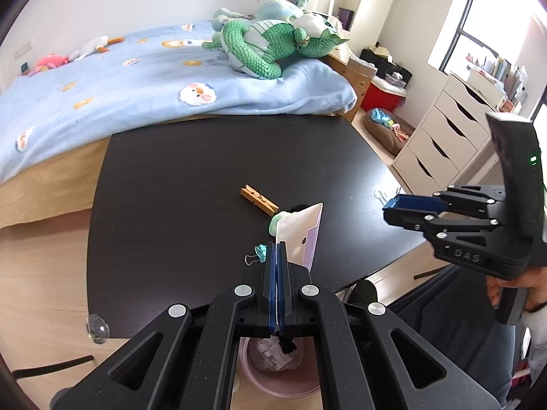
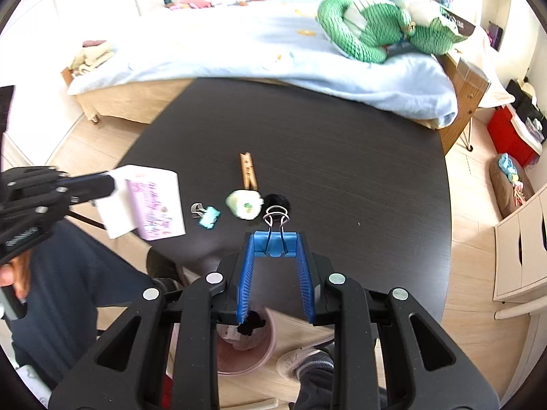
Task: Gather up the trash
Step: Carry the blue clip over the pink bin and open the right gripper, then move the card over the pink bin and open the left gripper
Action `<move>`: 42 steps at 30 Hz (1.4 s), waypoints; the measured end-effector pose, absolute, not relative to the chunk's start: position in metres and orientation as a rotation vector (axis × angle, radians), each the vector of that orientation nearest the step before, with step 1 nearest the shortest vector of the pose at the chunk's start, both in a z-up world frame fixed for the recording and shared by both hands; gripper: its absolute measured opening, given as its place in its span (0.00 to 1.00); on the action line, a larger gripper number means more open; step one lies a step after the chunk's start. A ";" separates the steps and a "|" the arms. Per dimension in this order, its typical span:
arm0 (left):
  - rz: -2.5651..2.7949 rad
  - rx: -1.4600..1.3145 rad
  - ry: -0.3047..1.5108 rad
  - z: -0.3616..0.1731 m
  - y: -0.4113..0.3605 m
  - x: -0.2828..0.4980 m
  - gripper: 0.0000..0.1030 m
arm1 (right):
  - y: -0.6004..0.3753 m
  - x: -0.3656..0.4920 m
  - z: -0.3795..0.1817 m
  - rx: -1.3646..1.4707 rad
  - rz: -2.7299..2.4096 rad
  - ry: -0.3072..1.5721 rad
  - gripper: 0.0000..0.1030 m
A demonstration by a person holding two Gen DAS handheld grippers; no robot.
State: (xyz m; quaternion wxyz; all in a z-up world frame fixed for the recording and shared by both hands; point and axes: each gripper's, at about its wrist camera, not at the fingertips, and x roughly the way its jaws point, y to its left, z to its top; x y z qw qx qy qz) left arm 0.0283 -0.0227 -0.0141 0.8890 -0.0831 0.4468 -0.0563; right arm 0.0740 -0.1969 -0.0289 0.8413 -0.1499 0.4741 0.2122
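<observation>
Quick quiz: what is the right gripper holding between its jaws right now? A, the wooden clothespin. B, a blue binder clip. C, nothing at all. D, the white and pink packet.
B: the right wrist view shows the right gripper with its jaws clamped on the blue binder clip, while the wooden clothespin lies on the table and the left gripper holds the white and pink packet.

Far half of my desk [image 2: 307, 130] lies bare, room to pass, clothespin [image 2: 249, 171], teal clip [image 2: 209, 218], pale wad [image 2: 244, 205] crowd frame centre, bed [image 2: 239, 51] blocks beyond
</observation>
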 end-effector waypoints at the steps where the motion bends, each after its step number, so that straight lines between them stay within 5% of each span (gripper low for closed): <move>1: -0.120 -0.170 0.930 -0.014 -0.024 0.026 0.00 | -0.197 0.069 -0.025 -0.318 0.453 0.992 0.24; 36: -0.127 -0.160 0.912 -0.001 -0.026 -0.028 0.00 | -0.189 -0.036 -0.025 -0.271 0.640 1.029 0.25; 38: -0.127 -0.160 0.911 -0.002 -0.026 -0.029 0.00 | -0.189 -0.035 -0.028 -0.276 0.630 1.032 0.59; 42: -0.135 -0.154 0.912 -0.002 -0.027 -0.028 0.00 | -0.192 -0.034 -0.028 -0.270 0.603 1.014 0.81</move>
